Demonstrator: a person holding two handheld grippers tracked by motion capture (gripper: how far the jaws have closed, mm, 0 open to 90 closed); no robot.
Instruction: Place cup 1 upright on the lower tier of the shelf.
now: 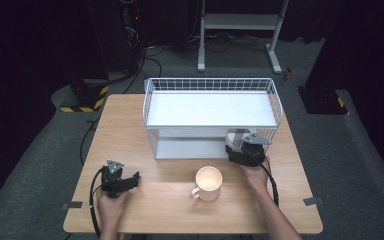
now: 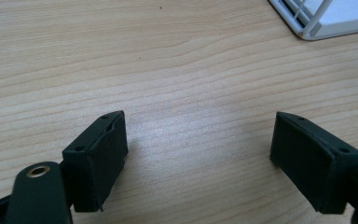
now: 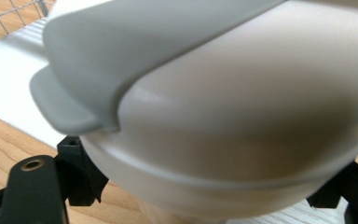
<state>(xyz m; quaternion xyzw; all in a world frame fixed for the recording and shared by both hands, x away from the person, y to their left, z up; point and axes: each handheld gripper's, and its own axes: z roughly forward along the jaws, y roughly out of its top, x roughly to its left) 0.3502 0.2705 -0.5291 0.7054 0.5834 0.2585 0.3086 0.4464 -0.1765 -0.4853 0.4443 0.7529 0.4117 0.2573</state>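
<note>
At the near edge of the wooden table [image 1: 170,200] the person's left hand [image 1: 111,206] rests with the left gripper [image 1: 130,181] low over the boards, its jaws spread wide with bare wood between them; the left gripper view shows the two black pads [image 2: 100,156] well apart and, at its upper right, a corner of the white rack. A little farther in, near the middle of the table's front half, stands a cream mug [image 1: 208,183], upright, its handle turned toward the person's left, apart from both grippers. To the right of the mug the right hand [image 1: 254,175] brings the right gripper [image 1: 235,150] up to the lower shelf of the white wire rack [image 1: 210,84]; the right gripper view shows a pale rounded container [image 3: 261,121] with a grey lid [image 3: 135,51], whose tab sticks out at one side, sitting between the jaws, which stand wide at either flank of its body; whether the pads actually press on it cannot be told, since the container hides their tips. The container lies at the front right corner of the rack, at the lower shelf's edge. Beyond, the rack's upper shelf is white and ringed by a wire rail; behind the table lie dark floor and a grey stand [image 1: 240,22].
</note>
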